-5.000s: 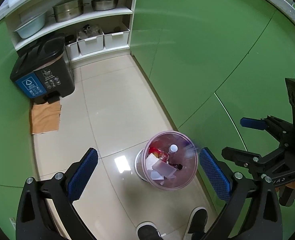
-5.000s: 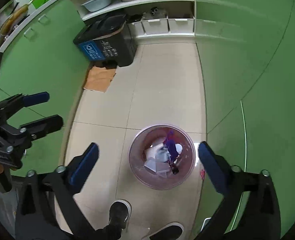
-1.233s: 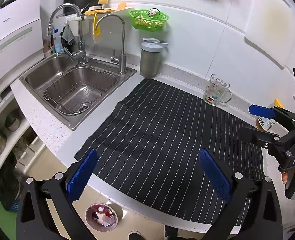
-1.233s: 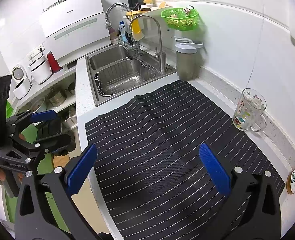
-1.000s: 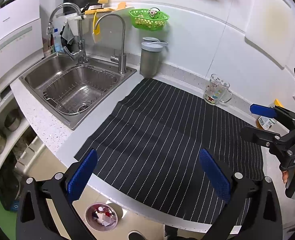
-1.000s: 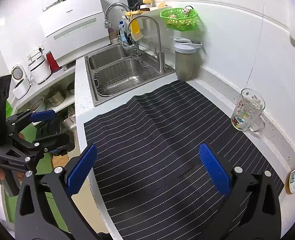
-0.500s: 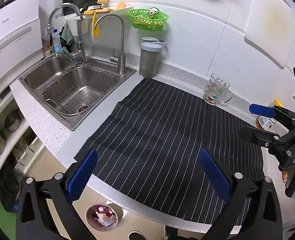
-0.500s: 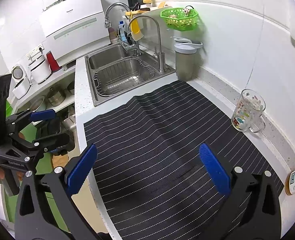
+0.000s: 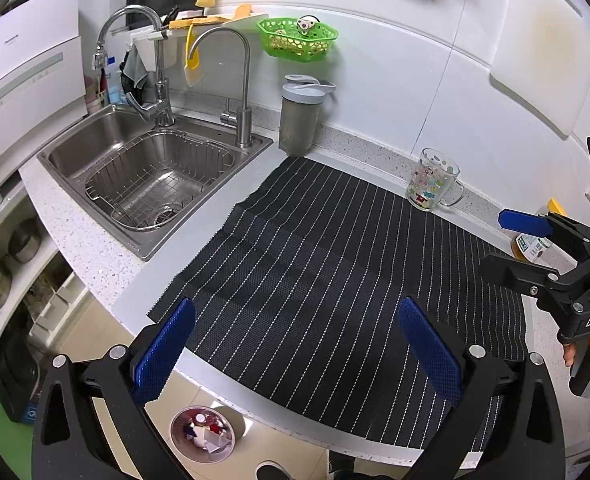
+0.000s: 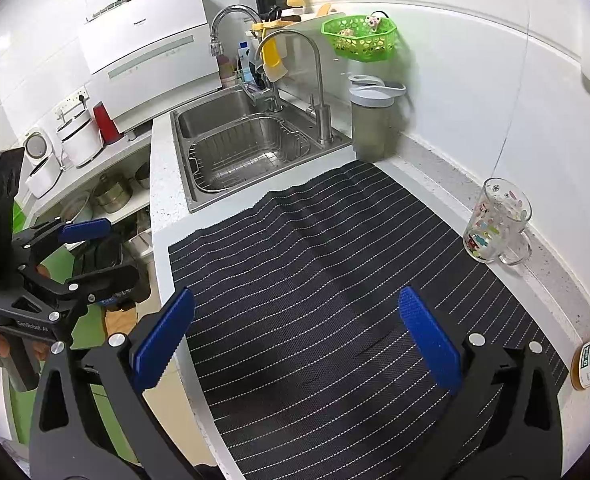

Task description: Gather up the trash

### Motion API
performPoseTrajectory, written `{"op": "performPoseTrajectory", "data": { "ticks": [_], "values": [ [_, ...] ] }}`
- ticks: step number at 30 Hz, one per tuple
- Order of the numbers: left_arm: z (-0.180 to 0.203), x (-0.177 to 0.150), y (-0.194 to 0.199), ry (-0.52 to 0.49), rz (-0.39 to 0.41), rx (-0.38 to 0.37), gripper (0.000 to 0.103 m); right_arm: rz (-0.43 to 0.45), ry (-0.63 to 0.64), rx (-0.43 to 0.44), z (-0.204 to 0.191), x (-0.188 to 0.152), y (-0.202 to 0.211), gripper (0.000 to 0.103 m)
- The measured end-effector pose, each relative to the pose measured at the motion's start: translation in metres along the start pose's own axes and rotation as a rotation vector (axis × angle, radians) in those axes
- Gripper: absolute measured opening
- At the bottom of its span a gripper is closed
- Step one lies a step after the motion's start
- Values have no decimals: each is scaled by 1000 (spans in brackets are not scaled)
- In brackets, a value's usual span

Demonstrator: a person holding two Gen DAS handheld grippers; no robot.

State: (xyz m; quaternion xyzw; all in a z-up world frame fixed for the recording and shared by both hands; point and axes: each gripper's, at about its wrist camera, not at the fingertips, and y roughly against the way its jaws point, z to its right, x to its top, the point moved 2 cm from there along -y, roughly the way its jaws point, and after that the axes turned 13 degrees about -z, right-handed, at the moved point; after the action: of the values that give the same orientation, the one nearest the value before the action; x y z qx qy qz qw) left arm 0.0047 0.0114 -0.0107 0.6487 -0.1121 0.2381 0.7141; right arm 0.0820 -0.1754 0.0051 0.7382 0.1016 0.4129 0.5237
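Both left tongs [image 9: 297, 346] and right tongs [image 10: 297, 334] hover open and empty above the striped mat [image 9: 335, 264]; the trash bin [image 9: 202, 434] sits on the floor below the left tongs, so scanning the table for leftover litter seems prudent.

We see a bright, evenly lit kitchen under soft white overhead light. The white wall tiles behind the sink [image 9: 143, 176] glare mildly, and the steel basin carries small highlights. A shaker cup [image 10: 369, 120] right of the sink throws a soft shadow on the wall. Fisheye bending curves the counter; corners go black. Things above the sink blur slightly.
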Motion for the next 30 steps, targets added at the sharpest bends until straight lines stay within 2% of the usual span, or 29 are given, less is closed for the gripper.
{"op": "performPoseTrajectory", "data": {
  "ticks": [26, 30],
  "values": [
    [2, 2, 0, 1, -2, -2, 97, -1, -1, 6, 0, -1, -2, 100],
    [5, 2, -3, -13, -15, 23, 97, -1, -6, 5, 0, -4, -3, 100]
  ]
}}
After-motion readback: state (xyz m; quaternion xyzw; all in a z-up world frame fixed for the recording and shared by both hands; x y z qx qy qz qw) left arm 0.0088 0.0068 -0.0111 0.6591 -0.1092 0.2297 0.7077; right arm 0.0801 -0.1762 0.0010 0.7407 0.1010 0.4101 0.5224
